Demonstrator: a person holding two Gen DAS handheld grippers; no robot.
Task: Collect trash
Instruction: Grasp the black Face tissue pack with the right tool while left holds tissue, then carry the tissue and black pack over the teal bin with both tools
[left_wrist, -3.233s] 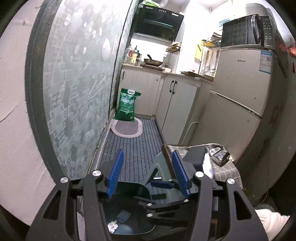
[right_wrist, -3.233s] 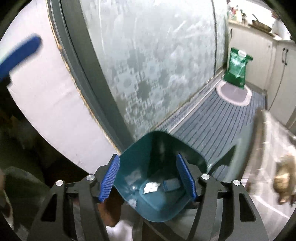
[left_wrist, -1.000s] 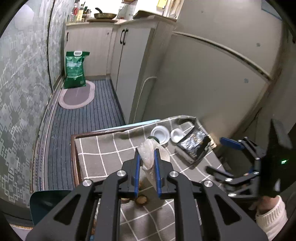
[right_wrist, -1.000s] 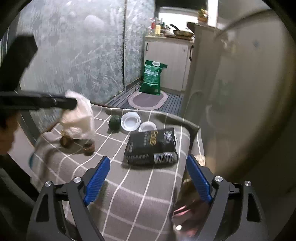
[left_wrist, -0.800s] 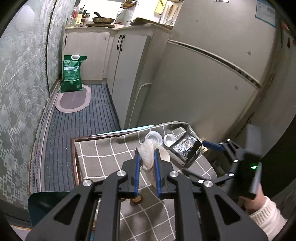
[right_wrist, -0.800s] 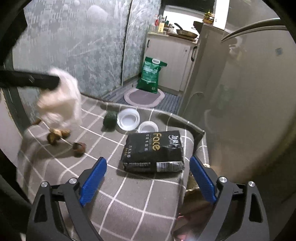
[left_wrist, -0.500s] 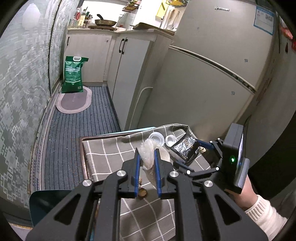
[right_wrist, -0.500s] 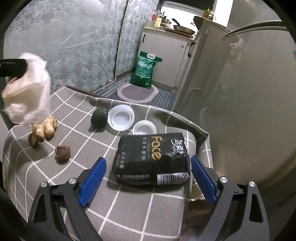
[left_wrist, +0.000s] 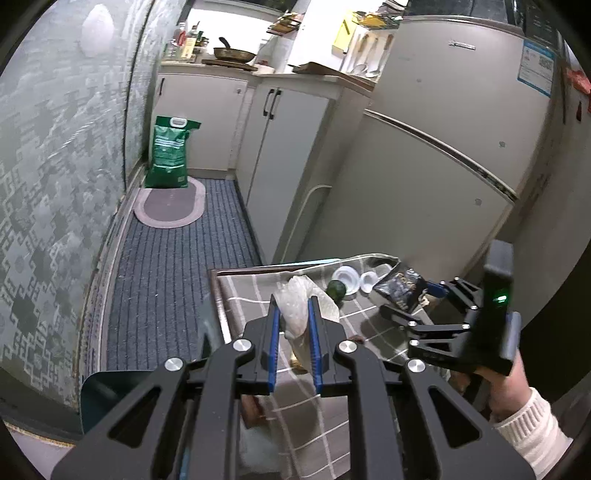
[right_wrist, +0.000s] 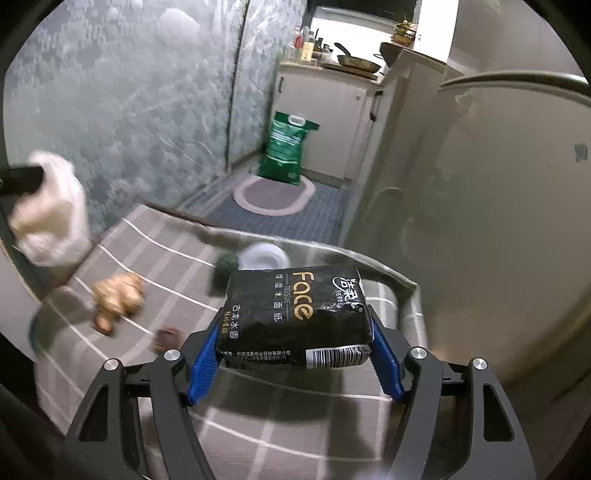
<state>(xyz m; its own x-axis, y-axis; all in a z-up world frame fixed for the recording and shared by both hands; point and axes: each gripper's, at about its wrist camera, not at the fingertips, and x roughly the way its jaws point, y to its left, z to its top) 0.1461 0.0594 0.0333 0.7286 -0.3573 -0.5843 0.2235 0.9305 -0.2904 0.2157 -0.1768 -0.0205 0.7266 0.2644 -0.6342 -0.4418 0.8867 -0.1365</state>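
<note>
My left gripper (left_wrist: 293, 303) is shut on a crumpled clear plastic bag (left_wrist: 293, 295) and holds it above the near left part of the table. From the right wrist view the same bag (right_wrist: 51, 218) hangs blurred at the left edge. A black tissue pack (right_wrist: 299, 314) lies on the grey checked tablecloth (right_wrist: 266, 424). My right gripper (right_wrist: 293, 325) straddles the pack. Its jaws are closing, and the blue pads sit right at the pack's two sides. In the left wrist view the right gripper (left_wrist: 410, 297) reaches the pack (left_wrist: 400, 286) from the right, held by a hand in a white sleeve.
On the cloth lie a piece of ginger (right_wrist: 118, 291), a small brown lump (right_wrist: 168, 338), a dark green round thing (right_wrist: 225, 264) and a white lid (right_wrist: 263, 256). A teal bin (left_wrist: 107, 391) stands on the floor left of the table. The fridge (left_wrist: 424, 166) stands behind.
The right gripper has moved forward over the black pack and narrowed around it. The left gripper, still shut on the bag, has drawn back towards the table's near left.
</note>
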